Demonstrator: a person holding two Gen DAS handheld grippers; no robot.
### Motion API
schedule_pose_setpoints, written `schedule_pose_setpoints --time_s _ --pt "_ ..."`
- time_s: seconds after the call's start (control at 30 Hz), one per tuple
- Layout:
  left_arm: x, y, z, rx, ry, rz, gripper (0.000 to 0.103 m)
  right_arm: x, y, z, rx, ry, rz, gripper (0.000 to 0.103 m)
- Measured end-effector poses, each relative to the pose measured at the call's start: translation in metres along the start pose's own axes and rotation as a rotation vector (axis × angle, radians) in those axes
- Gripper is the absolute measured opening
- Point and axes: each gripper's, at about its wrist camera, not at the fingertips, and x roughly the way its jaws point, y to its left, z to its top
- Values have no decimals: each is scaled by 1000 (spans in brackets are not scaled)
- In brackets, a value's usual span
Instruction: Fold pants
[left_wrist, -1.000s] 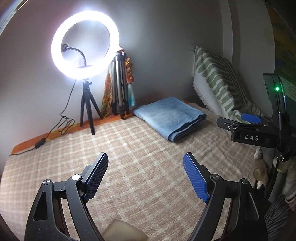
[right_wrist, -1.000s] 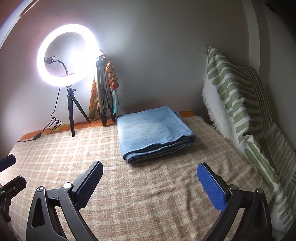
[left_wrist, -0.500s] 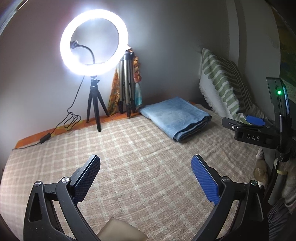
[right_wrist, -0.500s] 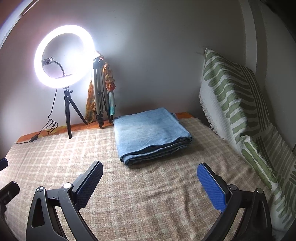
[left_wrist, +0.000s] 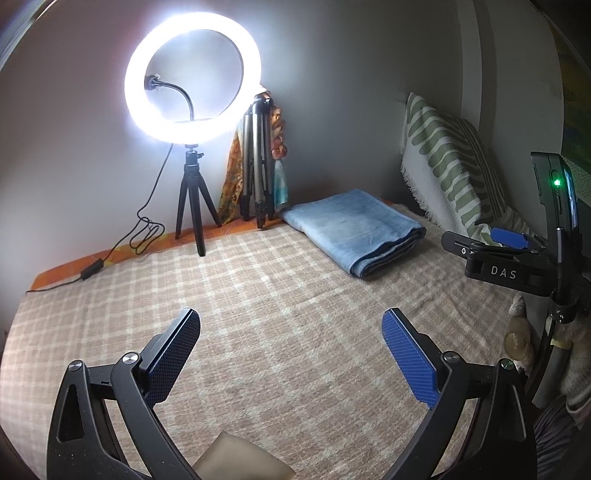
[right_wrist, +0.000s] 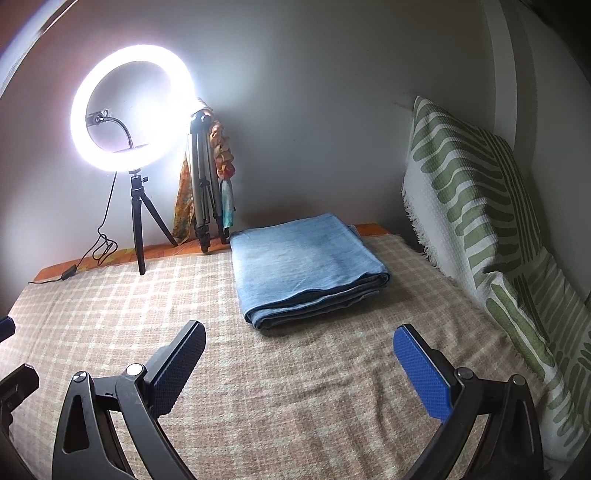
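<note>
The blue denim pants (left_wrist: 354, 229) lie folded in a flat rectangular stack at the far side of the checked bedspread (left_wrist: 258, 314), near the wall. They also show in the right wrist view (right_wrist: 306, 269). My left gripper (left_wrist: 291, 350) is open and empty, held over the bedspread well short of the pants. My right gripper (right_wrist: 299, 358) is open and empty, just in front of the pants' near folded edge. The right gripper also shows in the left wrist view (left_wrist: 506, 254), to the right of the pants.
A lit ring light on a small tripod (left_wrist: 192, 96) stands at the back left, its cable (left_wrist: 147, 229) trailing along the wall. A folded tripod with a scarf (left_wrist: 258, 162) leans beside it. A green-striped cushion (right_wrist: 480, 206) lines the right side.
Both grippers have drawn back a little and shifted; the ring light and pants sit further right in the left wrist view. The pants have not moved.
</note>
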Motion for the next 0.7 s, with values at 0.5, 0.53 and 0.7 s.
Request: schedule_pose_setpoints --time_s 0.5,0.53,0.7 --pt "-1 0 0 5 1 -1 99 3 2 -2 -2 5 2 103" --pt "-1 0 0 5 1 0 99 3 2 -2 -1 5 2 103" --pt "-1 1 0 4 1 -1 99 4 2 -2 -1 7 4 103"
